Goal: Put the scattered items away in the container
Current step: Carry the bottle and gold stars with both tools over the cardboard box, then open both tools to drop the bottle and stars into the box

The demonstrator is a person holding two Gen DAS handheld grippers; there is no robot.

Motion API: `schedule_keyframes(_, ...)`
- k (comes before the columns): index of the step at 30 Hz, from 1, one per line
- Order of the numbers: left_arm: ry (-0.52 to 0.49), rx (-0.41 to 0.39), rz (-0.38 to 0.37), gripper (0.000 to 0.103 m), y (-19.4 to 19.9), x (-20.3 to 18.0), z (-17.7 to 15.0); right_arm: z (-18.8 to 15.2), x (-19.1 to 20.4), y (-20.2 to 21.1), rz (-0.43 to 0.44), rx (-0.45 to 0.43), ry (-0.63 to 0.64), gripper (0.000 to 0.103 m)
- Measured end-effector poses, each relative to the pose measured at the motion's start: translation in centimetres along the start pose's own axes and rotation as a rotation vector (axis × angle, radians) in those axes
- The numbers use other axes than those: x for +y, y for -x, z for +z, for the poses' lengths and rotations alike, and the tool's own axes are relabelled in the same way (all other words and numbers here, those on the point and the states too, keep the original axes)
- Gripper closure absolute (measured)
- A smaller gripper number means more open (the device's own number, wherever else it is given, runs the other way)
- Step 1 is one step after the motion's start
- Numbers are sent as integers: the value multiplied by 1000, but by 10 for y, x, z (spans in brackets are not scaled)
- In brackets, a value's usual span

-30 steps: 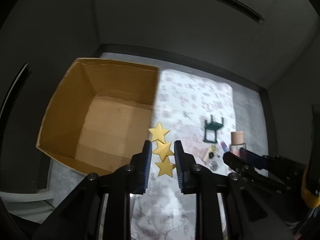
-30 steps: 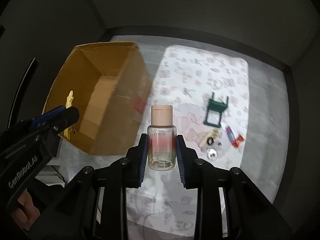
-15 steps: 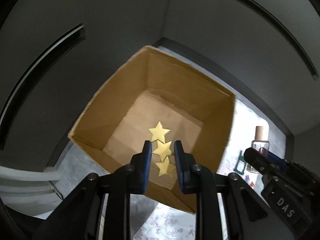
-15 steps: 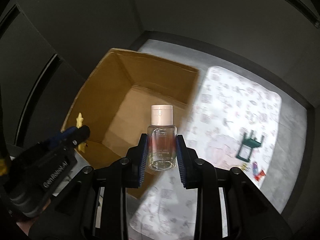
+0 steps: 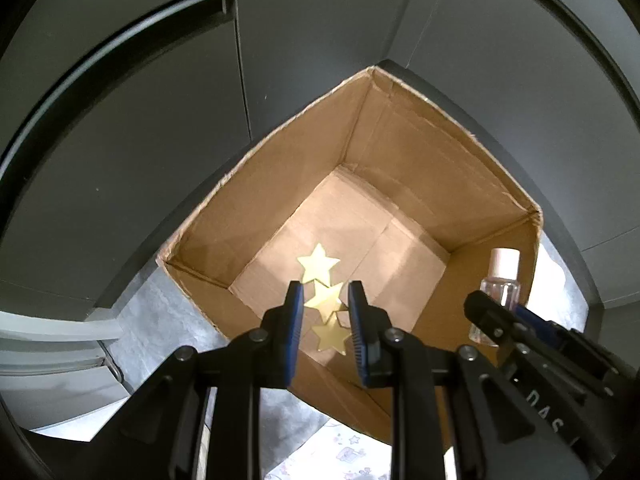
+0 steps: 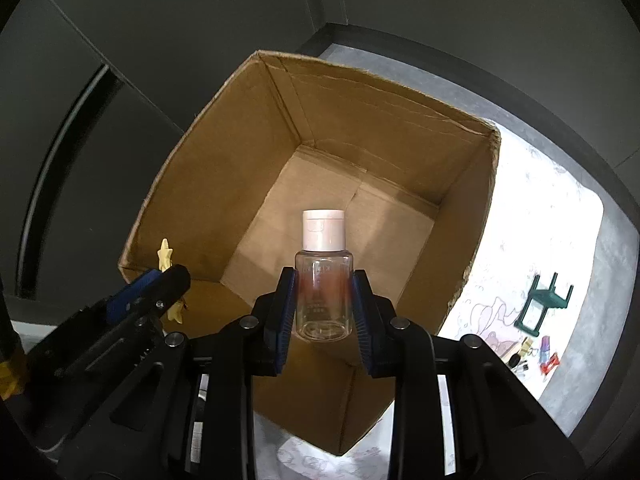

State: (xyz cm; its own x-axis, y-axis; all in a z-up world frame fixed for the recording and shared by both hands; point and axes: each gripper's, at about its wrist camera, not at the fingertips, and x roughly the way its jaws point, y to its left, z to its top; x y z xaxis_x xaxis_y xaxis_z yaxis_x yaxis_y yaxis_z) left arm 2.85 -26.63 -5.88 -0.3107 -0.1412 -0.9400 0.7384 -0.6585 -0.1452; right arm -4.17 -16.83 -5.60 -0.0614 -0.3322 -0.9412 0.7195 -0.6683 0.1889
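Over the open brown cardboard box, the right gripper clamps a small clear plastic bottle by its slippery-looking body; the left gripper pinches a light, thin gold star string mid-length.

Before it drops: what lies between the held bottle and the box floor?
Nothing: in the right wrist view the bottle hangs over the bare floor of the cardboard box.
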Motion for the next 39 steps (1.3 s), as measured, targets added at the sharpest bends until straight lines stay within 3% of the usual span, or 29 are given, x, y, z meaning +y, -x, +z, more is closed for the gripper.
schedule_keyframes(16, 18, 28, -1, 80, -17, 1, 11, 1, -2, -17, 29, 33, 1, 75)
schedule_keyframes(22, -3, 17, -43, 80, -18, -3, 14, 1, 1, -18, 14, 37, 27, 74)
schedule_keyframes(23, 2, 11, -44, 78, -16, -2, 13, 0, 2, -18, 10, 37, 32, 70)
schedule_keyframes(24, 10, 3, -40, 72, -14, -1, 13, 0, 2, -18, 6, 36, 37, 54)
schedule_keyframes(26, 31, -15, -38, 59, -10, 3, 12, 1, 1, -16, -36, 15, 48, 44)
schedule_keyframes(28, 61, -22, -39, 40, -9, 8, 13, 3, -6, -15, -46, 7, 33, 37)
schedule_keyframes(31, 76, -30, -21, 16, -6, 14, 17, 6, -21, -14, -40, 8, -23, 13)
schedule_keyframes(33, 72, -51, -14, 7, -1, 15, 18, 8, -29, -13, -30, 8, -49, 0)
schedule_keyframes(39, 52, -68, -26, 2, 5, 12, 19, 11, -37, -6, -41, -11, -59, 0)
